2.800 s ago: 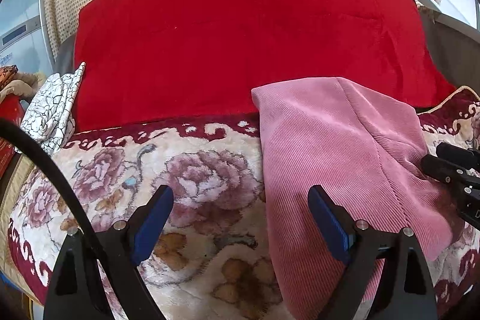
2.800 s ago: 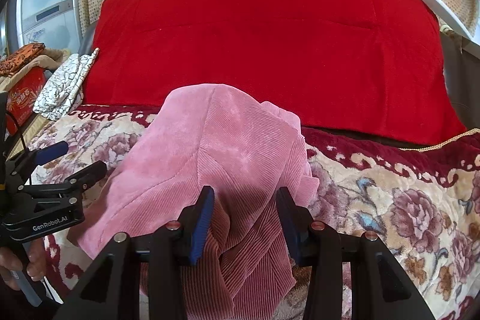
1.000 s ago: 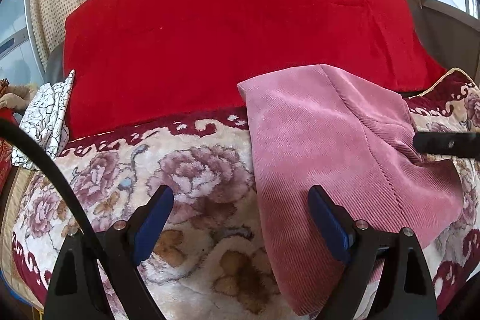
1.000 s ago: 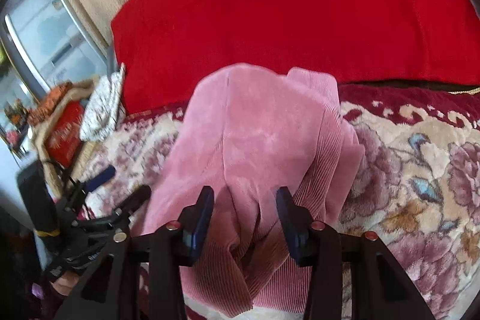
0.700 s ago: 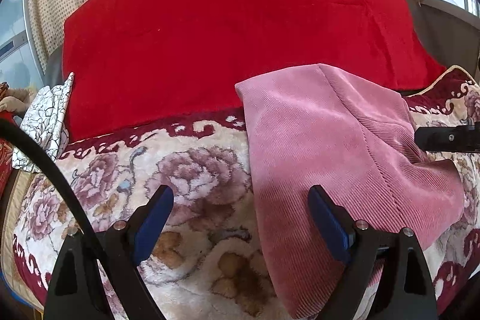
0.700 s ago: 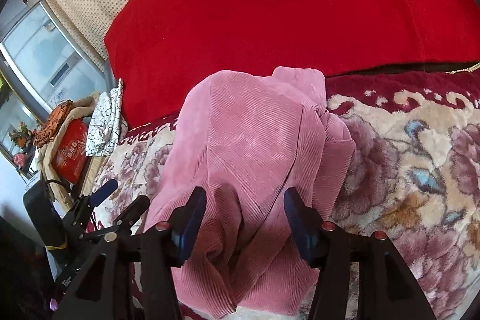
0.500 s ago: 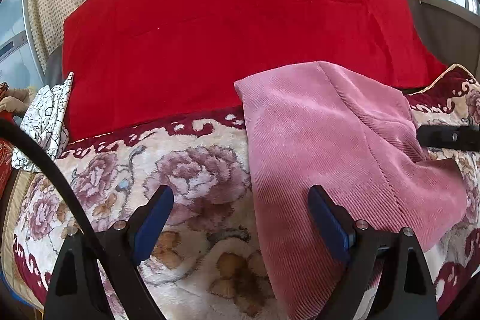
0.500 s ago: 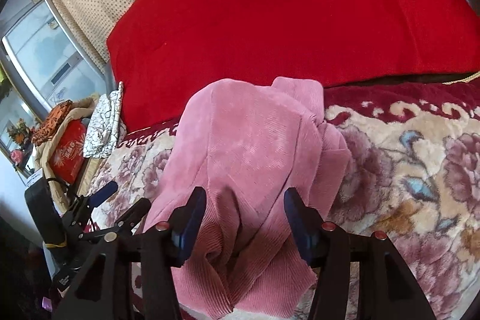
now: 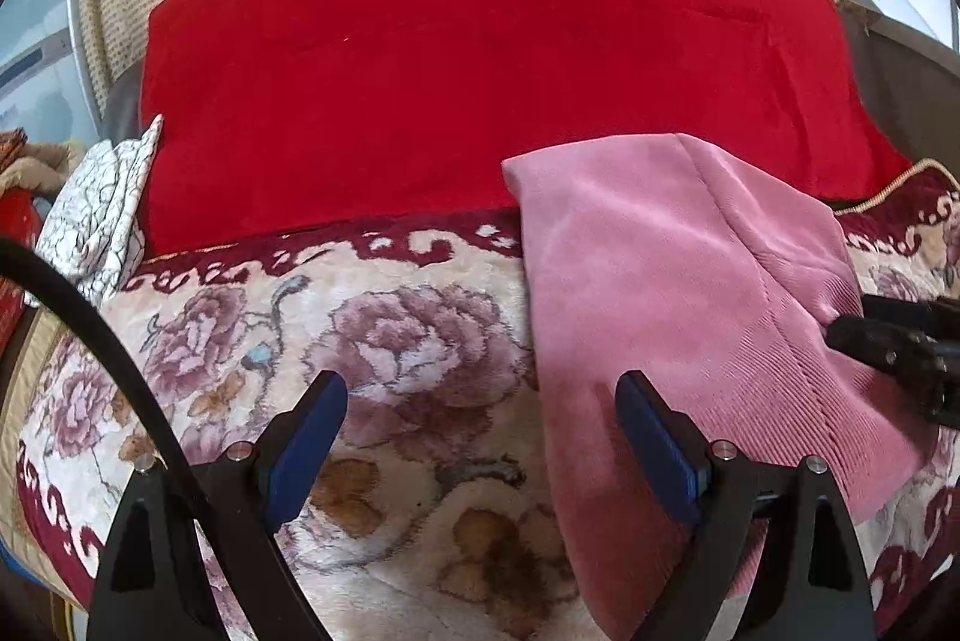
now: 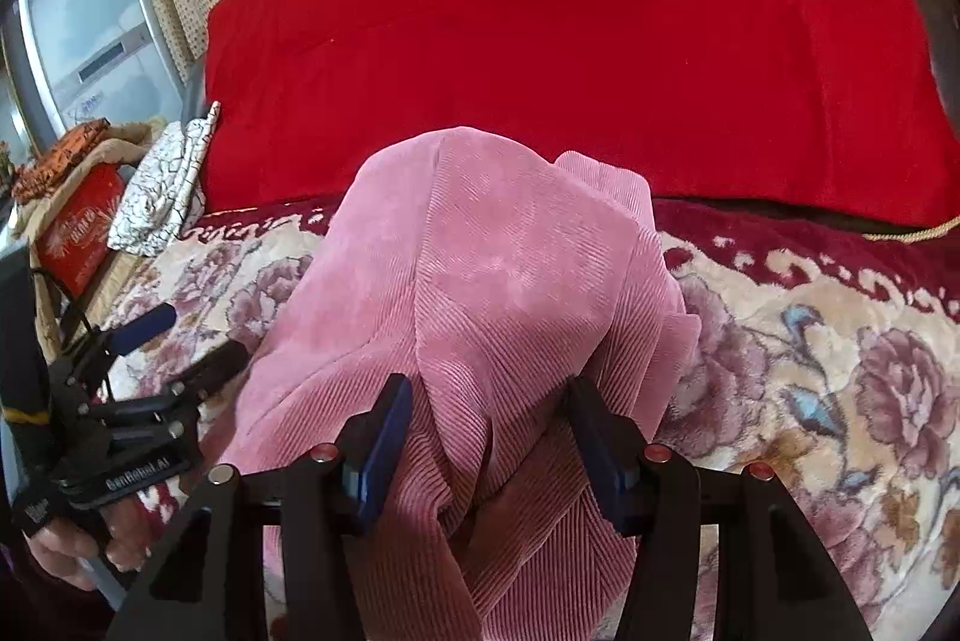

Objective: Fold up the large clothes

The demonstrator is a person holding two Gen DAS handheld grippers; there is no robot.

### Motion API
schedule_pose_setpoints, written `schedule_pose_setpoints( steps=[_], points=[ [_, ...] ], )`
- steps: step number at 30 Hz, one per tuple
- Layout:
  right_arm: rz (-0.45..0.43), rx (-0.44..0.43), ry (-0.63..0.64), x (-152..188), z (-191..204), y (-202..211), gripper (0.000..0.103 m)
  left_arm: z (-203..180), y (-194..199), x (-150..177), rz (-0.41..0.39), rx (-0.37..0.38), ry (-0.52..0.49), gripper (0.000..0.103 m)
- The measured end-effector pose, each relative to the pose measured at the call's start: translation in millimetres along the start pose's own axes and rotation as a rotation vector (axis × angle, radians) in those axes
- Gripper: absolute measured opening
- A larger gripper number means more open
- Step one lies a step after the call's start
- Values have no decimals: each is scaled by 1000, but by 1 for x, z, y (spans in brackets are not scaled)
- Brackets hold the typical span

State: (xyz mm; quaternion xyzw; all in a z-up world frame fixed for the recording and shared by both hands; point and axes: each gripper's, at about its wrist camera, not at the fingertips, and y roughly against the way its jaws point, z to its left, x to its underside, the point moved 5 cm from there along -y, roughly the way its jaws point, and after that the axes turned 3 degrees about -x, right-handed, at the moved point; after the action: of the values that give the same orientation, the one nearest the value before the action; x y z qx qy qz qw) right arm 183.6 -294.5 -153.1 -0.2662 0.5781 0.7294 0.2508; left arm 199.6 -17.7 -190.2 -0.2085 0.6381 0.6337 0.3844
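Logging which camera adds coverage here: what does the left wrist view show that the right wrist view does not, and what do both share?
Only the left wrist view shows the left gripper head-on, open over the floral blanket, nothing between its jaws.

Only the right wrist view shows bunched folds of the pink corduroy garment between the open right gripper, an orange-red box, and the hand holding the left gripper.

Both show the garment, the blanket, the red quilt and a white patterned cloth.

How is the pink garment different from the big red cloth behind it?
The pink garment is ribbed, folded and bunched on the flowered blanket; the red cloth is smooth, spread flat and looks far larger. The pink garment lies between the right gripper fingers; the red cloth is untouched. Both are soft fabric.
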Motion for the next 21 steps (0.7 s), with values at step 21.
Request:
schedule_pose_setpoints(
  steps=[21],
  points=[
    [-4,-22,1,-1,-3,-1,61,-2,-7,3,86,226,84,91]
  ],
)
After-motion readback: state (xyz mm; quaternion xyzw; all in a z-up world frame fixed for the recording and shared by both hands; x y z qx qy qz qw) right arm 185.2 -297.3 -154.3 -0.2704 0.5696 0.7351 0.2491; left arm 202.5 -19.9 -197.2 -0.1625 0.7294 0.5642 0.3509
